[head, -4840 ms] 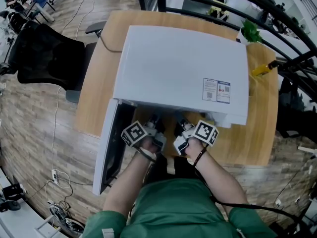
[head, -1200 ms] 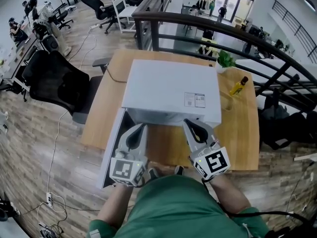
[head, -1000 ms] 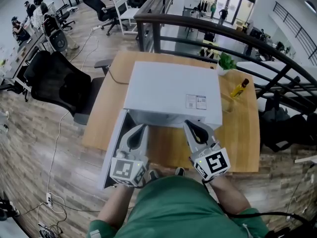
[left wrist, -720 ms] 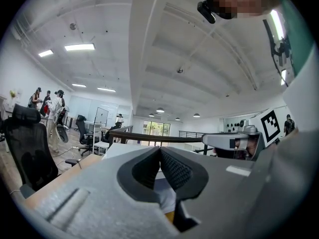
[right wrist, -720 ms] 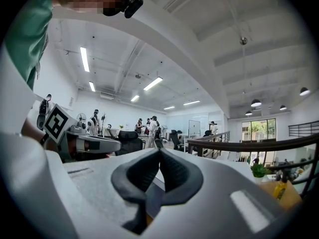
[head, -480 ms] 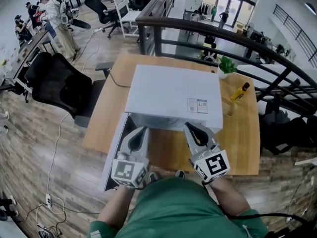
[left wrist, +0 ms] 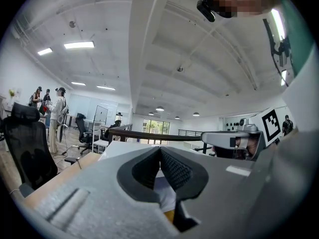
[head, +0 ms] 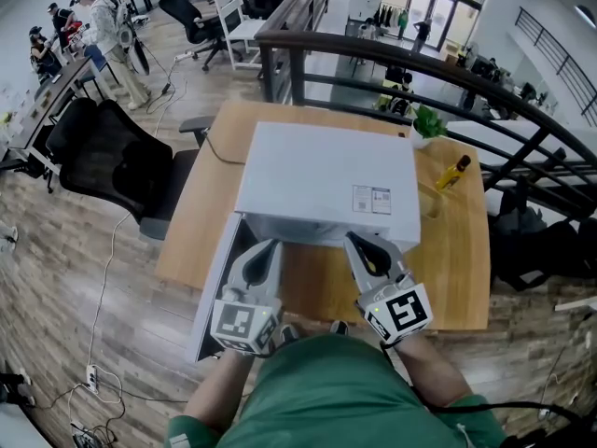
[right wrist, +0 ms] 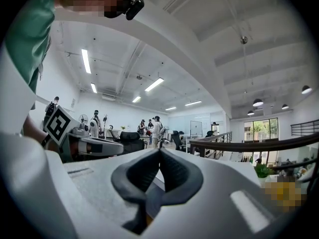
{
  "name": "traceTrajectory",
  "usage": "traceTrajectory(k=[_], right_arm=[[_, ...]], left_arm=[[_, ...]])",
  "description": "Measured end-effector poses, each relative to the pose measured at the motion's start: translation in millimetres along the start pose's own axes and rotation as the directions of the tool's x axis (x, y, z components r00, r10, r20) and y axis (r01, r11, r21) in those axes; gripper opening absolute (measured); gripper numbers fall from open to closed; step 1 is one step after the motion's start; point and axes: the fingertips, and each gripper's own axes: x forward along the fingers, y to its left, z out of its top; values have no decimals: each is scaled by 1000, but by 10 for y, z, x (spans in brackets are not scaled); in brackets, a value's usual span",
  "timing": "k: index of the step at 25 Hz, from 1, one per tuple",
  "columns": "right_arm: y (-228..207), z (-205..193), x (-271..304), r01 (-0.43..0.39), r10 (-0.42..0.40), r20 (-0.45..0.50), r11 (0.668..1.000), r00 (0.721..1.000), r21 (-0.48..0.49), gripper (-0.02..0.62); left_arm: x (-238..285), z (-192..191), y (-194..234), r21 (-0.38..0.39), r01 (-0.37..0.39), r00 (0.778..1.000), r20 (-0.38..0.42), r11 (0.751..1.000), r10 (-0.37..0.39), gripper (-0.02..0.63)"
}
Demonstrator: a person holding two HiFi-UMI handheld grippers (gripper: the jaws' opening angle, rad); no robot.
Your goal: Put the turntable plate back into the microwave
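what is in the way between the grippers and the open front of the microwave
Nothing visible. The left gripper and right gripper, both shut and empty, sit before the microwave; its door is swung aside leftward, only bare table between. The plate is not in view.

In the head view the microwave (head: 322,180) shows only its white top. Its inside lies hidden beneath, so what is in it cannot be told. The label (head: 370,199) right of centre is too small to read. The door (head: 211,292), lower left, is seen edge-on, partly behind the left gripper (head: 262,247). The bottom edge cuts off the person's arms. In its own view the left gripper's grey body covers the lower half. The right gripper (right wrist: 159,152) does likewise.
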Motion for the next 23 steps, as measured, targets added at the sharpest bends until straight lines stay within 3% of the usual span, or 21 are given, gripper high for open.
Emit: traceTrajectory(k=[23], right_arm=[[-80,-29,-12,5,-5,3,1000,1000,1,3]], left_arm=[[140,-156,-38,10,-5,999,-48,1000,5,11]])
